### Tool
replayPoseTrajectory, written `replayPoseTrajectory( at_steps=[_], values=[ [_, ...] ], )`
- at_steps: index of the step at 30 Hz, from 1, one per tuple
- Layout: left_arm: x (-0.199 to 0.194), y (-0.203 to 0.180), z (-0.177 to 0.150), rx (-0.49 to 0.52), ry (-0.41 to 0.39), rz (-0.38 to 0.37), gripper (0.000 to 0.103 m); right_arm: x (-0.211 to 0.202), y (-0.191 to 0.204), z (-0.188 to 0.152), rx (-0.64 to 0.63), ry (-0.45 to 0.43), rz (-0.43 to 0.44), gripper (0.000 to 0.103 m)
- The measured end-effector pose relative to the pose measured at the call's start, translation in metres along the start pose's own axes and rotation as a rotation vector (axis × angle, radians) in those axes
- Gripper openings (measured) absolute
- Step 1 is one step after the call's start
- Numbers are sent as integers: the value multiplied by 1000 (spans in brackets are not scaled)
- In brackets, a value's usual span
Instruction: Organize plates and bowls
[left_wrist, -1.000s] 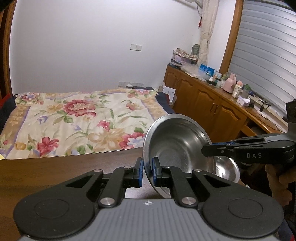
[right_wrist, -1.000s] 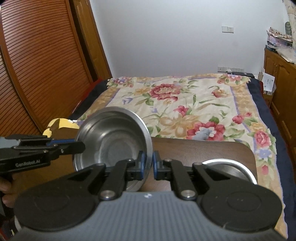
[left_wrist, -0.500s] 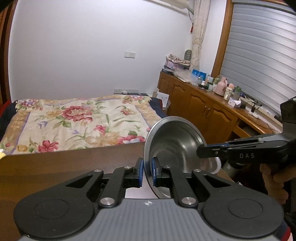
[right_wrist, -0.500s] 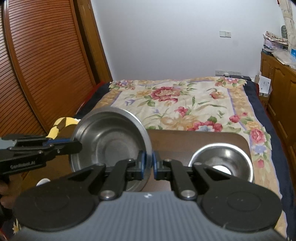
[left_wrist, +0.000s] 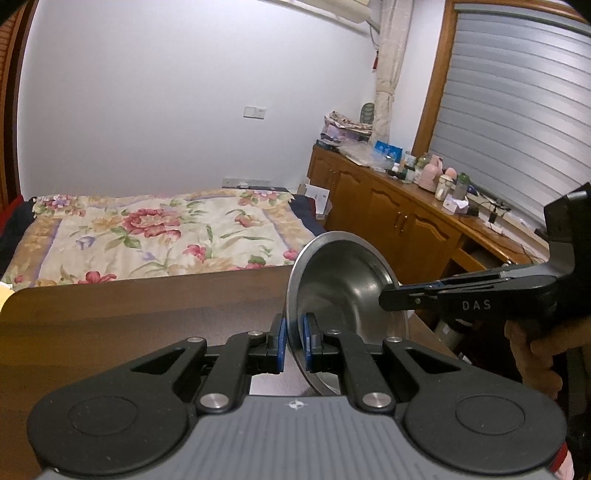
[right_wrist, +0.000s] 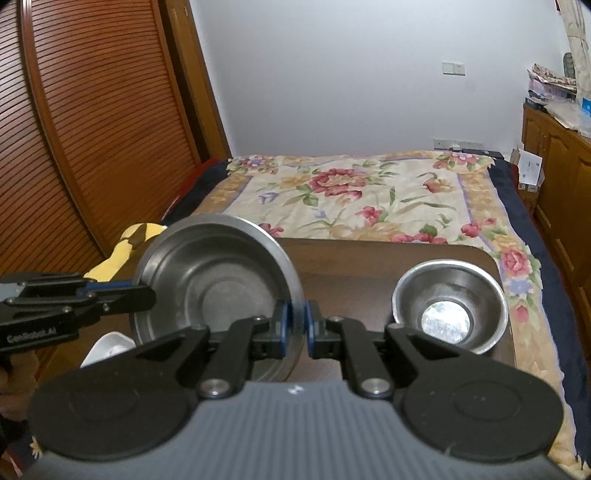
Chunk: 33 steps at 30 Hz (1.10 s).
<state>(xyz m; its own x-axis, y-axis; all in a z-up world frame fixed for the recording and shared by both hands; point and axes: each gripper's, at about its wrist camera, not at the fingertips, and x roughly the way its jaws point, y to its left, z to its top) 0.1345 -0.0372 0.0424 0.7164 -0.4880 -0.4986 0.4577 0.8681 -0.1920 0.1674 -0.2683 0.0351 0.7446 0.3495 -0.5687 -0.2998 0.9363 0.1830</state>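
Note:
A large steel bowl (left_wrist: 343, 288) is held above the dark wooden table (left_wrist: 147, 310) by both grippers at once. My left gripper (left_wrist: 293, 341) is shut on its near rim in the left wrist view; the right gripper's fingers (left_wrist: 410, 299) clamp the opposite rim. In the right wrist view my right gripper (right_wrist: 296, 328) is shut on the same bowl (right_wrist: 214, 291), with the left gripper's fingers (right_wrist: 122, 293) on its left rim. A smaller steel bowl (right_wrist: 448, 304) stands upright on the table at the right.
A bed with a floral cover (right_wrist: 369, 195) lies beyond the table (right_wrist: 369, 266). Wooden cabinets (left_wrist: 399, 218) with bottles and clutter run along the right wall. A slatted wooden door (right_wrist: 92, 129) is on the left. A white object (right_wrist: 107, 347) shows under the held bowl.
Both grippers have lifted the large bowl higher above the table. The small bowl now shows fully in the right wrist view and has dropped out of the left wrist view.

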Motion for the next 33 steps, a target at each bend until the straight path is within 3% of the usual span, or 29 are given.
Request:
replayPoseTrajectory(
  at_steps=[20,33],
  values=[
    [-12,-24,-67,56,83,-33,10,-14,3,-66,40,58,17,13],
    [2,-27,-83,120,108,25,11,-11,9,-84,0,47,-21,13]
  ],
)
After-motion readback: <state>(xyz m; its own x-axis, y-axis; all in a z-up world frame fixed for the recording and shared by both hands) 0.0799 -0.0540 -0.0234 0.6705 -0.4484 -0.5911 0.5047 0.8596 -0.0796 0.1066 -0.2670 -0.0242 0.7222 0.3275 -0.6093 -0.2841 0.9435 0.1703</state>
